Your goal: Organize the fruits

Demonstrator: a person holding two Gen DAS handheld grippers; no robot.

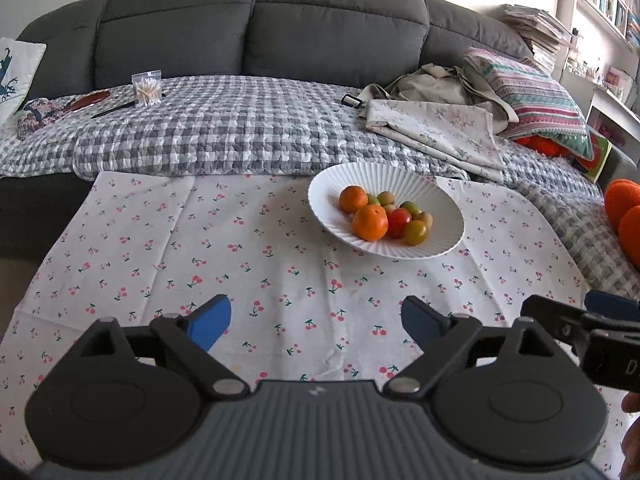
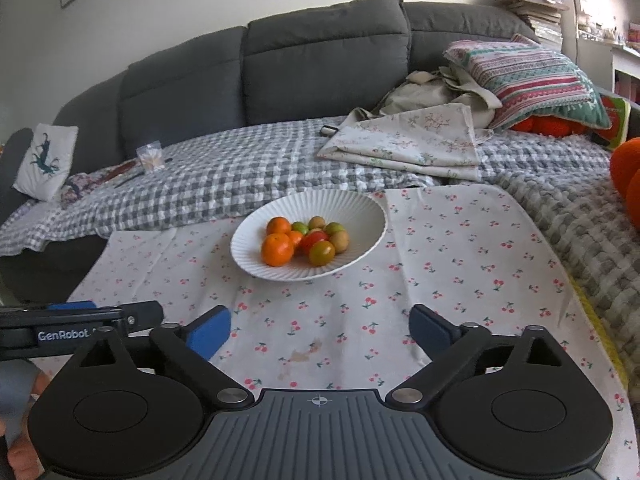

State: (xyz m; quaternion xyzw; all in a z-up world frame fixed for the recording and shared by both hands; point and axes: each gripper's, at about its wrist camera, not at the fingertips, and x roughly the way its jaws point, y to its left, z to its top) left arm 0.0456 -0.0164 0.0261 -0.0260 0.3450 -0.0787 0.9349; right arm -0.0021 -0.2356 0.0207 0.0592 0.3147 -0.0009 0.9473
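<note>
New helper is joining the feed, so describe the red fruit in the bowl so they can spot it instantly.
Find the white ribbed bowl on the cherry-print cloth in front of the grey sofa. In its fruit pile, the red fruit lies at the centre, the only red piece among orange and greenish ones.

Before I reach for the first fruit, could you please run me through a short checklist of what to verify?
1. Left gripper open and holding nothing: ok.
2. Right gripper open and holding nothing: ok.
3. Fruits gathered in the white bowl, none loose on the cherry-print cloth: ok.
4. Nothing standing on the cloth between the grippers and the bowl: ok.
5. Front orange exposed on top for a grasp: ok.
6. A second container to sort the fruits into: cannot tell, none shows in either view.
</note>
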